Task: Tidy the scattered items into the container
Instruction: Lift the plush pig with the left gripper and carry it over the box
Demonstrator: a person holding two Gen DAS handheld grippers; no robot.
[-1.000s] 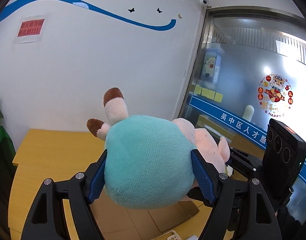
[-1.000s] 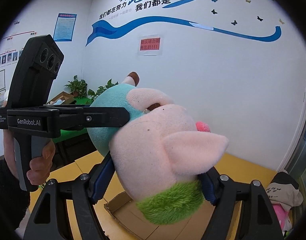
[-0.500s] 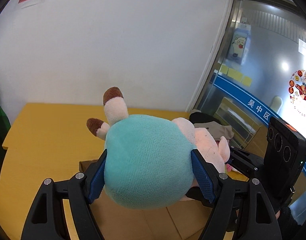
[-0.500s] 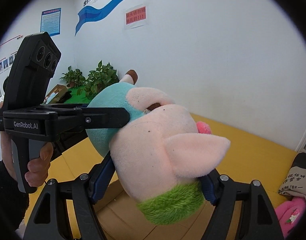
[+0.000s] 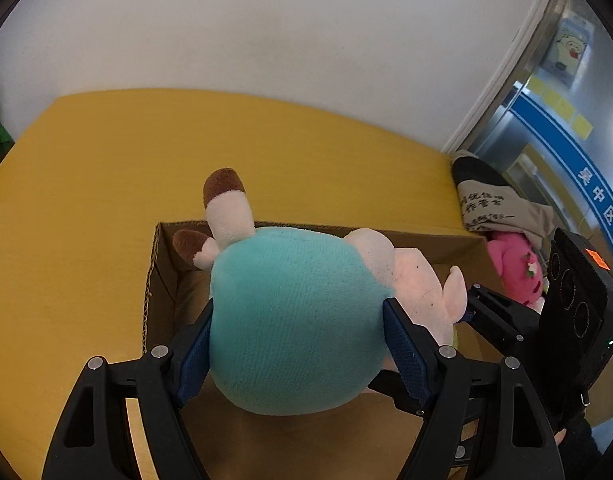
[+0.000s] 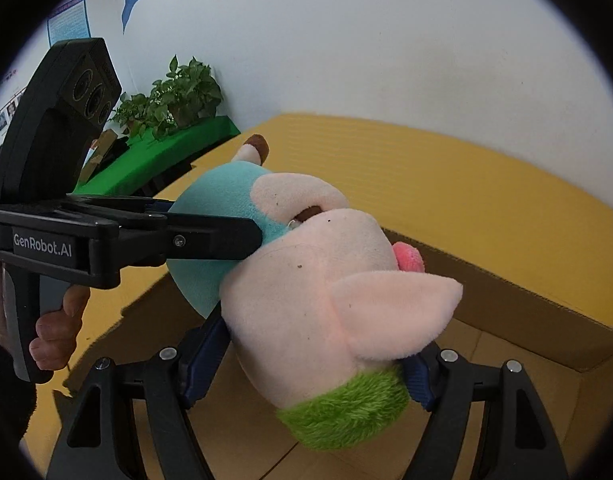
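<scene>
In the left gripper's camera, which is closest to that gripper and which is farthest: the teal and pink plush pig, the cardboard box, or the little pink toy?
1. Plush pig: squeezed between the left gripper pads.
2. Cardboard box: right under and around the pig.
3. Pink toy: far right, outside the box, on the yellow table.

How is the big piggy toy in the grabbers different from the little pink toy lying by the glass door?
The pig plush wears a teal body and has a pale pink head; the pink toy is bright pink all over. The pig plush is clamped between the left gripper and right gripper above the cardboard box; the pink toy lies outside it, under a beige cloth. Both are soft toys.
</scene>
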